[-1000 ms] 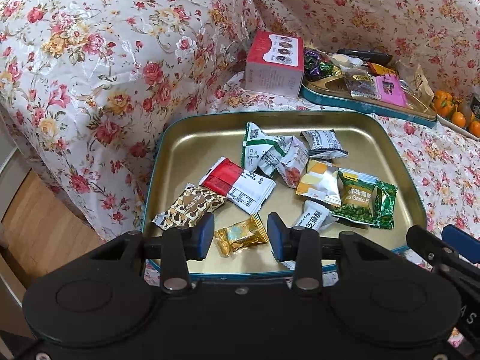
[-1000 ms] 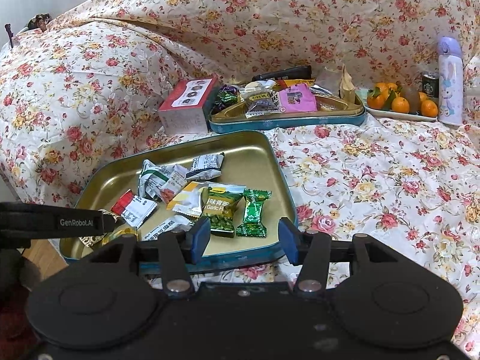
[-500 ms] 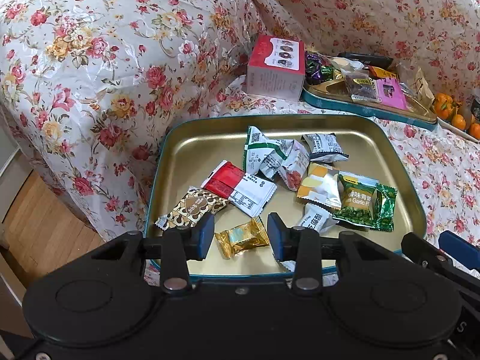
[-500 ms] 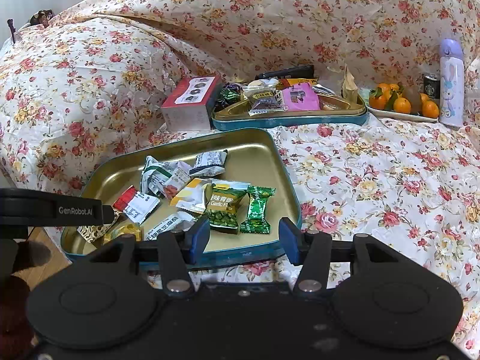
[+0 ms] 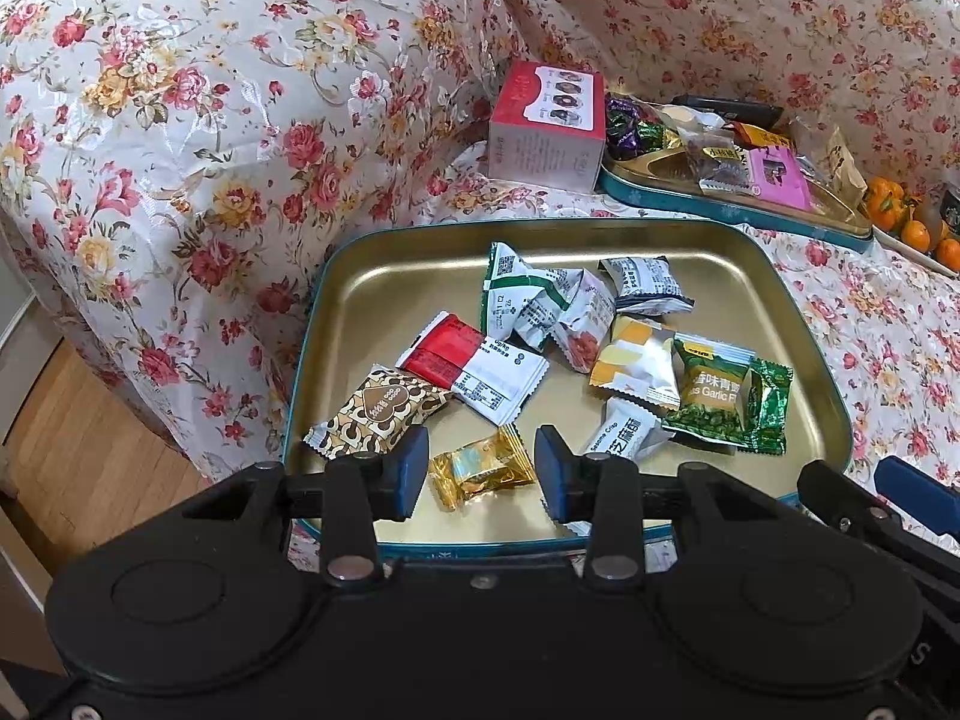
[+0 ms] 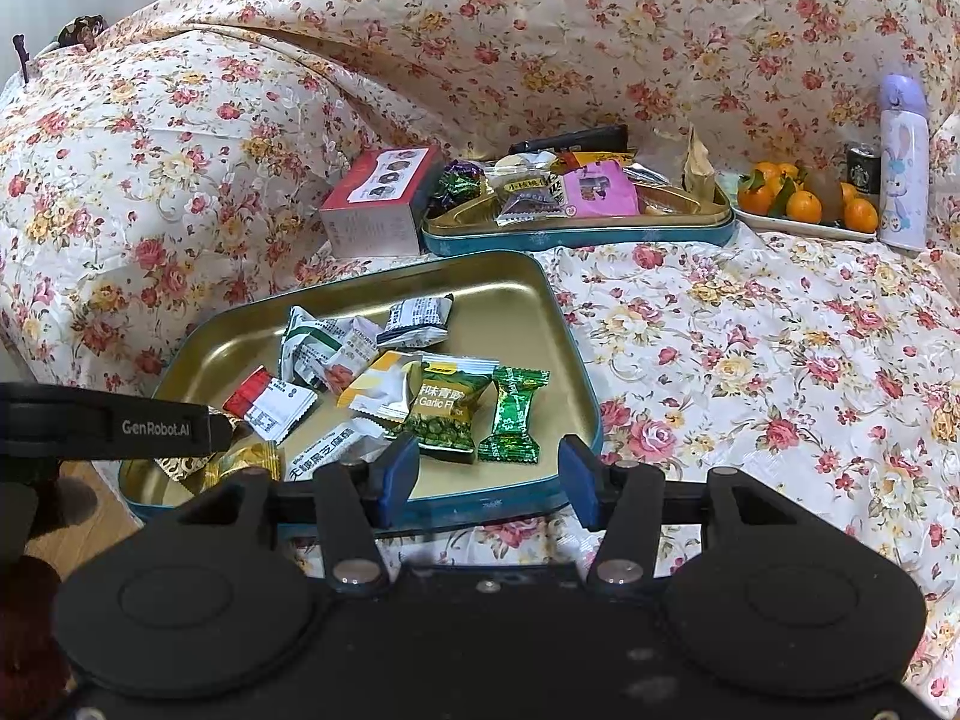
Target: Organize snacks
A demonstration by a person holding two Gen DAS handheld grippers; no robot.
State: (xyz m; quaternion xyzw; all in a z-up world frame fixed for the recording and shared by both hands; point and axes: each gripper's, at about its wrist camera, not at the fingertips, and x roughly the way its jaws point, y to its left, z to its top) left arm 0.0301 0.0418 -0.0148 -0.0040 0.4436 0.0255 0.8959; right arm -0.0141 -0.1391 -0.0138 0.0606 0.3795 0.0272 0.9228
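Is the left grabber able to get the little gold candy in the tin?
Probably yes. The left gripper is open and empty, and the gold candy lies alone on the floor of the near tin, lined up between the pads. No other wrapper covers it, so the way down looks free.

A: What words can be read here?

B: On the green snack packet [image 5: 717, 394], at three o'clock in the near tin, I read "Garlic F", then it is cut off. The white packet [image 5: 624, 435] at six o'clock from it says "Sesame Crisp".

A: Anything else?

B: In the right wrist view, the black arm of the left gripper [image 6: 157, 426] at nine o'clock carries "GenRobot.AI". The other labels are too small.
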